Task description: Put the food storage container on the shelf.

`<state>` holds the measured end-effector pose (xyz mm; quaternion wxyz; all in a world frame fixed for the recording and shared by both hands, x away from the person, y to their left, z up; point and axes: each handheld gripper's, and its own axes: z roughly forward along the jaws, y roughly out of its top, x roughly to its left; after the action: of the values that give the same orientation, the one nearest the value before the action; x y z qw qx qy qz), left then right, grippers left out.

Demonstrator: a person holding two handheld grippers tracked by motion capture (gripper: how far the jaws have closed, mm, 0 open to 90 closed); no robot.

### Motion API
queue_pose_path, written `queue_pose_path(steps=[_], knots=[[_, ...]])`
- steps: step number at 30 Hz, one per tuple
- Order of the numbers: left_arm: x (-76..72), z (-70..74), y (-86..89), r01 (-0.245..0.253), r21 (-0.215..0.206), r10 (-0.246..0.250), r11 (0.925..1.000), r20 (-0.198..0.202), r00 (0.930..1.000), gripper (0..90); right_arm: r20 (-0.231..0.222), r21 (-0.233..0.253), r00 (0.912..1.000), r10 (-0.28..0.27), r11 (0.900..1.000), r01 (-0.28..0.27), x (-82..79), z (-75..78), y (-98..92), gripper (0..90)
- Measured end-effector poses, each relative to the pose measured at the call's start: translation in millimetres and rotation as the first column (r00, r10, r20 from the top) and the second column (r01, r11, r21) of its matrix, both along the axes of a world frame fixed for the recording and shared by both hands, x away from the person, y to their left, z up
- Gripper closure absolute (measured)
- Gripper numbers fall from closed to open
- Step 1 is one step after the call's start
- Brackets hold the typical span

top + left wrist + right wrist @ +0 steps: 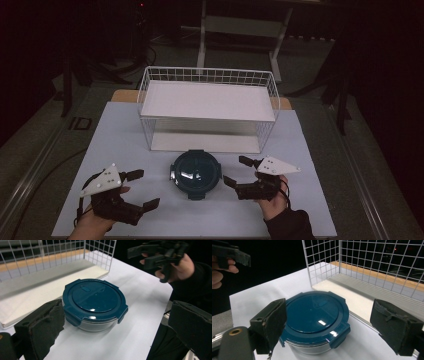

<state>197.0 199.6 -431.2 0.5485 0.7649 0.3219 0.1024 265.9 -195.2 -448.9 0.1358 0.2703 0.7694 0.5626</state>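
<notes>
Round container (pixel 195 173) showing dark teal-blue lid (pixel 93 296), glossy, white light glints sitting on it; clear glass body (pixel 96 325) showing below the rim. Wire rack (pixel 207 107) showing white square-grid mesh, plain white shelf boards. Table (pixel 125 150) showing pale bluish-white top, light wood edge (pixel 122 95) peeking behind rack. Left gripper (pixel 142 189) showing matte black jaws, grey-white three-cornered plate. Right gripper (pixel 237 171) showing same black and pale grey; brass-coloured ring (pixel 235 331) glinting on its body. Sleeve (pixel 290 225) appearing black. Surroundings appearing dark.
</notes>
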Motion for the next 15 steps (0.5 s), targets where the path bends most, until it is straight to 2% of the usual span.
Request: queue_pose_path(steps=[4, 7, 12, 15], knots=[[9.4, 4.4, -5.3, -0.021, -0.015, 0.021, 0.9997, 0.013, 0.9997, 0.5, 0.018, -0.016, 0.9998, -0.007, 1.0, 0.007, -3.3, 4.6, 0.0, 11.2], [16.8, 6.7, -8.6, -0.029, -0.034, 0.03, 0.999, 0.036, 0.9989, 0.5, 0.021, -0.009, 0.9997, -0.014, 1.0, 0.014, -4.5, 7.9, -0.8, 11.2], [33.0, 6.5, -15.5, -0.031, -0.013, 0.031, 0.9995, 0.054, 0.9981, 0.5, 0.022, -0.014, 0.9996, -0.018, 1.0, 0.018, -3.9, 10.0, -0.8, 11.2], [44.2, 4.0, -20.1, -0.03, 0.001, 0.03, 0.9995, 0.035, 0.9989, 0.5, 0.023, -0.026, 0.9996, -0.014, 1.0, 0.014, -2.7, 10.0, 1.5, 11.2]])
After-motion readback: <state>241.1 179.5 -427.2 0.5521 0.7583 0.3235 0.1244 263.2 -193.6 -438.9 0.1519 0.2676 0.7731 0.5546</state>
